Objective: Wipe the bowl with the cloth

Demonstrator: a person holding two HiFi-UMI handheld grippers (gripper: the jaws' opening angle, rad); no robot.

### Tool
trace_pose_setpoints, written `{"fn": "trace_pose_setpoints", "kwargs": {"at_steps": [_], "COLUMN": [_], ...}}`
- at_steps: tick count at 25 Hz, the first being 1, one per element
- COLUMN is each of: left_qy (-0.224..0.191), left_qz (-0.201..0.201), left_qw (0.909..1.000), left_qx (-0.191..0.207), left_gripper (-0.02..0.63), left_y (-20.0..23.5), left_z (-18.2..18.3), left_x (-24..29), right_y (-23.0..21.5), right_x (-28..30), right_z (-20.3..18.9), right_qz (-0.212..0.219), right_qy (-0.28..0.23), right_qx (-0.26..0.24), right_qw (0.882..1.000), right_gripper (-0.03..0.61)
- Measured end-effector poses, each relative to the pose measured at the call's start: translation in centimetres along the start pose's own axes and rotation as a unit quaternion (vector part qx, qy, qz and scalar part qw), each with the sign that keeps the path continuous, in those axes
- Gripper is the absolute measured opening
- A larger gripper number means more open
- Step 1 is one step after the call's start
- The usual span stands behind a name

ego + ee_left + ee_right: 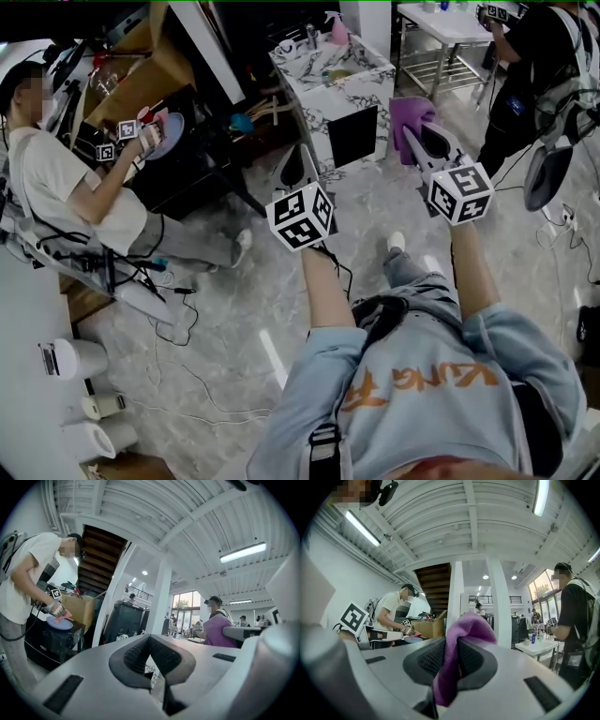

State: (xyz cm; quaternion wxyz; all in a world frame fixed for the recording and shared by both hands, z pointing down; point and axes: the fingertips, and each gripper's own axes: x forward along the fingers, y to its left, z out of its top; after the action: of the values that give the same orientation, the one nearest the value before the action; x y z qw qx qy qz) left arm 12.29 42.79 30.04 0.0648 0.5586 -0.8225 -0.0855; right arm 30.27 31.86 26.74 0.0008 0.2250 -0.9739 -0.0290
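1. The right tongs (457, 641) are pinched on the purple cloth (469, 623). It bunches up over the tips and a tail hangs down between the pads.
2. The left tongs (150, 641) are pressed together with nothing between them.
3. In the head view both tongs point level and away from the body. The right tongs (411, 133) sit at about two o'clock of the left tongs (300, 155), and the cloth (409, 111) is at their far end.
4. Both bare forearms reach forward from light blue sleeves. They run nearly parallel, with the marker cubes facing up at the camera.
5. No bowl is in either tongs. A marble worktop (375, 67) stands at twelve o'clock with small things on it — whether one is the bowl is too small to tell.
6. At ten o'clock another person (52, 178) works on a blue dish (172, 134) with their own rig.
7. Judged step: the cloth is in hand and no wiping has begun. The next move calls for finding the bowl, spreading the left tongs to steady its rim, and bringing the cloth into it — keeping the pinch firm so the cloth does not slip.
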Motion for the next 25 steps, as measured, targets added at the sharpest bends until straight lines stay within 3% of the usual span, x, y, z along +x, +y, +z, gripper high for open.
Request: {"fn": "trace_pose_setpoints", "kwargs": {"at_steps": [5,14,25], "left_qy": [-0.022,-0.024,0.055], "left_qz": [-0.004,-0.01,0.005], "left_qw": [0.9996,0.9997,0.9979], "left_qx": [0.014,0.001,-0.034], "left_gripper": [0.023,0.023,0.023], "left_y": [0.0,-0.5,-0.8], "left_z": [1.5,0.3,-7.5], "left_x": [2.2,13.3,32.7], "right_y": [-1.4,-9.5,-21.5], "right_x": [1.8,8.5,24.2], "right_z": [0.8,-0.3,-7.5], "right_qz": [0.006,0.004,0.031], "right_qy": [-0.024,-0.032,0.045], "right_qx": [-0.004,-0.005,0.019], "right_qw": [1.0,0.999,0.998], "right_gripper": [0.075,0.075,0.075]}}
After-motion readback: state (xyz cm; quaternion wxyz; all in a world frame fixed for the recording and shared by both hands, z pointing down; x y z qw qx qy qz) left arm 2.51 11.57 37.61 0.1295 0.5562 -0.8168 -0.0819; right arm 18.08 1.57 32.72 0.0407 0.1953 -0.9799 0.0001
